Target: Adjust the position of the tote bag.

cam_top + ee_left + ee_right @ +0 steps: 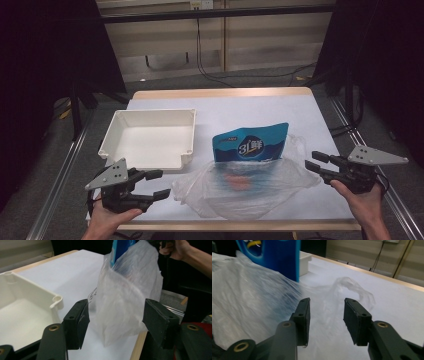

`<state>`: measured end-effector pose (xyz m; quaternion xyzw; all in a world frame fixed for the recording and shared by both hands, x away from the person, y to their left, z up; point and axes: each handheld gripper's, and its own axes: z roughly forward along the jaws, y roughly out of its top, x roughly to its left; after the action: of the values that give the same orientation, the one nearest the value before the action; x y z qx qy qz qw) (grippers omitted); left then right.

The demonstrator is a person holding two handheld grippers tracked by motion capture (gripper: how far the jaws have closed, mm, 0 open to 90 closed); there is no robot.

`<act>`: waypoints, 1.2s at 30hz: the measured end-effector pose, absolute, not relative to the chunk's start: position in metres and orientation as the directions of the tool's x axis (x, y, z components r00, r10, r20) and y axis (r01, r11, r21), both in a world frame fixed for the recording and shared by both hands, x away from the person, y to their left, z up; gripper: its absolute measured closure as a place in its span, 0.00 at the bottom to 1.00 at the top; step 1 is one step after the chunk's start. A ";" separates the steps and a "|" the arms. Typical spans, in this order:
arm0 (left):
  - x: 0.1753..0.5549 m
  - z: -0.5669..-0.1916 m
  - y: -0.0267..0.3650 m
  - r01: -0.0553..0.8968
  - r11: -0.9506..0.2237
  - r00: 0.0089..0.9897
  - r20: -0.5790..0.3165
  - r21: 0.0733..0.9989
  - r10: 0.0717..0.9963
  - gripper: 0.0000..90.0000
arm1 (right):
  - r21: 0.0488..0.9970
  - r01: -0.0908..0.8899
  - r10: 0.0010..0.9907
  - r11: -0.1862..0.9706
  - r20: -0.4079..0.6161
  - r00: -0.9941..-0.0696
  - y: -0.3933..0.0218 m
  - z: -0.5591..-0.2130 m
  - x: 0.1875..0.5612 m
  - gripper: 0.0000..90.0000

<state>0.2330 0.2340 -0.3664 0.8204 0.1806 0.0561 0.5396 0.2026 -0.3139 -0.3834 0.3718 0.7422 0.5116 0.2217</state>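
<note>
Both hand-held grippers, left (pixel 159 184) and right (pixel 313 161), are held released beside the bag (pixel 245 187); the pouch (pixel 251 142) is half bagged, not yet covered.

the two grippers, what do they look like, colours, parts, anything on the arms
Both the left gripper and the right gripper are black, each with two blocky jaws faced with flat dark pads and brass-coloured pivot pins at the linkages. Each carries a grey three-cornered plate with small holes on top. Bare hands and forearms hold them, with no sleeves in sight.
</note>
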 end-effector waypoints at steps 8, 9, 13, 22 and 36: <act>0.243 -0.363 0.191 0.194 -0.407 0.954 -0.075 0.892 0.290 0.33 | 0.923 0.301 0.718 0.241 0.039 -0.695 -0.290 -0.368 0.201 0.49; 0.245 -0.364 0.188 0.198 -0.406 0.956 -0.084 0.892 0.281 0.33 | 0.920 0.310 0.707 0.239 0.054 -0.705 -0.288 -0.367 0.201 0.48; 0.253 -0.373 0.177 0.222 -0.428 0.959 -0.116 0.876 0.259 0.37 | 0.898 0.343 0.672 0.276 0.075 -0.737 -0.279 -0.375 0.206 0.43; 0.263 -0.407 0.163 0.263 -0.544 0.957 -0.147 0.797 0.249 0.62 | 0.848 0.401 0.647 0.346 0.094 -0.757 -0.272 -0.400 0.214 0.68; 0.261 -0.423 0.166 0.262 -0.629 0.959 -0.125 0.731 0.255 1.00 | 0.802 0.443 0.624 0.400 0.115 -0.773 -0.268 -0.428 0.215 1.00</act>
<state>0.2605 0.1660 -0.4233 0.9026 0.1432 -0.0049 0.4060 0.2153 -0.2676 -0.4281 0.3209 0.8305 0.4437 0.1019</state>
